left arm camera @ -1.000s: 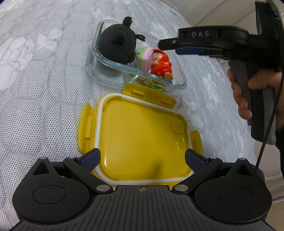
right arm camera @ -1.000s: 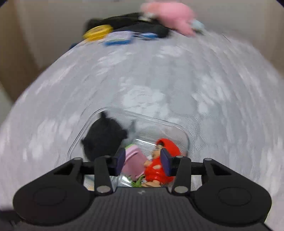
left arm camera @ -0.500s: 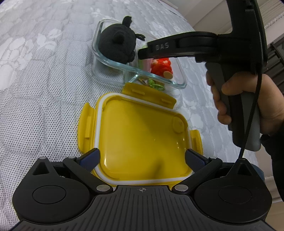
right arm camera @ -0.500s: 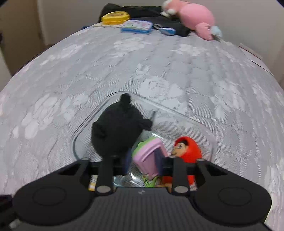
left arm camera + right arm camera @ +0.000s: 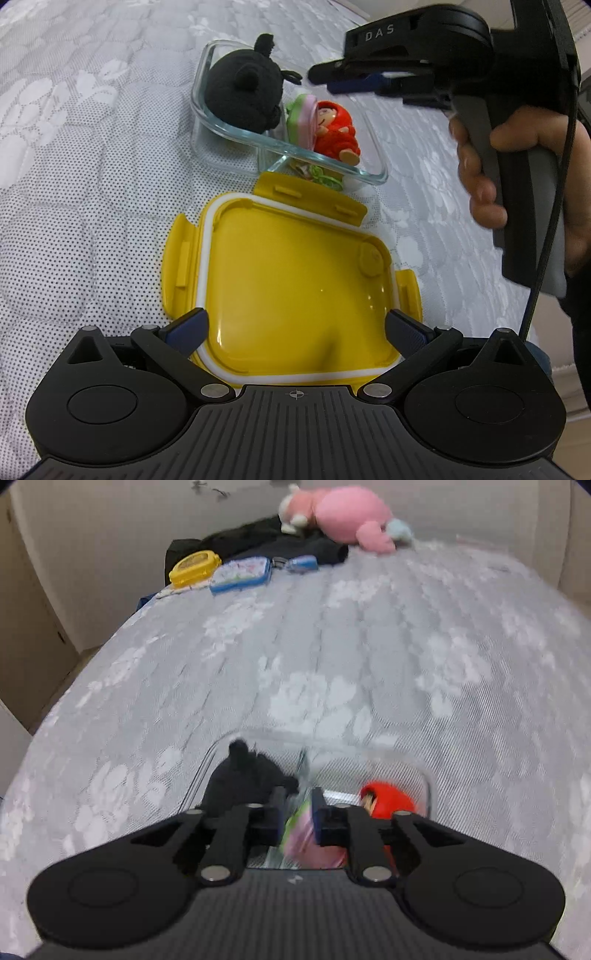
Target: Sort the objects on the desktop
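We record: glass container on the bed, holding the pink-green toy. Right gripper nearer, just above it, narrowly parted, empty. Left gripper wide apart over yellow lid.

We see soft, even indoor light with no hard shadows. The yellow lid carries a small glare and a faint dark reflection near its close edge. Our left view is sharp; our right view is smeared by motion blur, especially the mattress. Both views bend strongly at the edges.
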